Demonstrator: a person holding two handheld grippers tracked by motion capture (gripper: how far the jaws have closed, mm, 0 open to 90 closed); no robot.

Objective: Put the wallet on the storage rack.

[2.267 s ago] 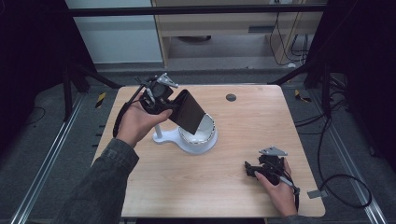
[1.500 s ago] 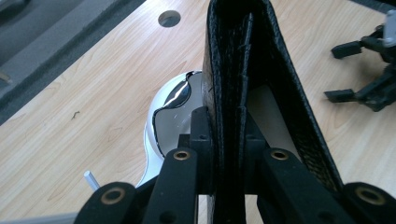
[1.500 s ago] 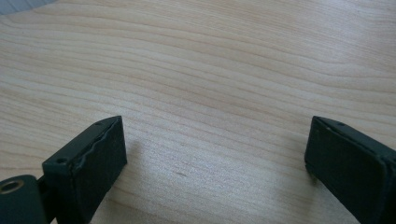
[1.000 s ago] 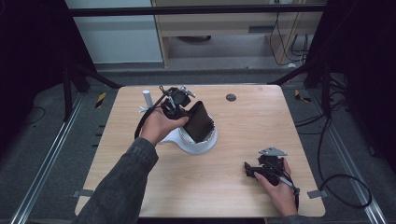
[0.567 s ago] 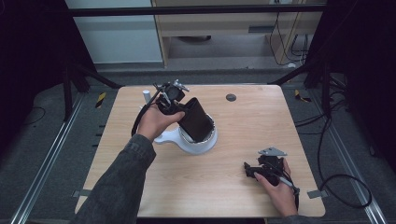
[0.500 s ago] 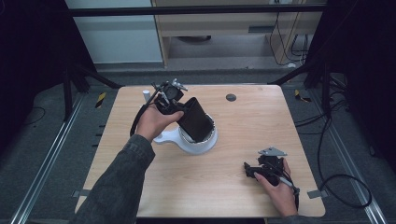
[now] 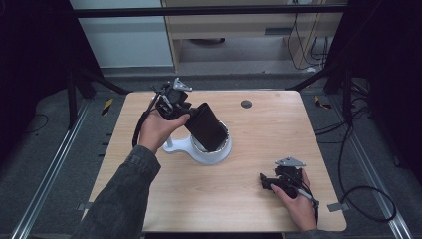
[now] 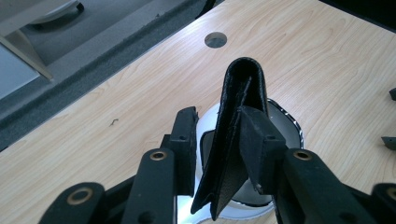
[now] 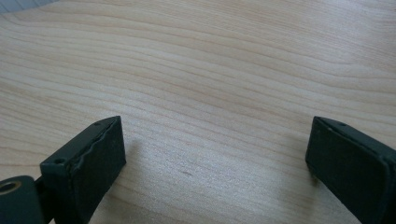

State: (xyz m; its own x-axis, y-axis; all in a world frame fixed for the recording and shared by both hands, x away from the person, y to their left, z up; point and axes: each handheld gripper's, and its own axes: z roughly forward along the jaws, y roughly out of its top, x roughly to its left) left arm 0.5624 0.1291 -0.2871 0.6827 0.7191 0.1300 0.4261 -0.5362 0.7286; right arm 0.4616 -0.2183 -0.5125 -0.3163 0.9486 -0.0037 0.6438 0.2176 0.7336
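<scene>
table (image 7: 239, 199) of pale wood carries a white dish (image 7: 219, 152) near its middle. black wallet (image 8: 238, 135), folded, stands tilted with its lower end in that dish. left gripper (image 8: 217, 149) sits around the wallet, jaws just opened, one pad touching, the other apart. right gripper (image 9: 215, 158) rests on bare wood, jaws wide apart.

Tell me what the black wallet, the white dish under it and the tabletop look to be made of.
Black wallet: probably leather or an imitation, matte, with a fine pebbled grain and a stitched folded edge. White dish: likely glossy plastic or ceramic, I cannot tell which; its smooth rim carries a shiny metallic-looking band. Tabletop: pale wood or wood-look laminate, satin, with long straight grain lines.
</scene>
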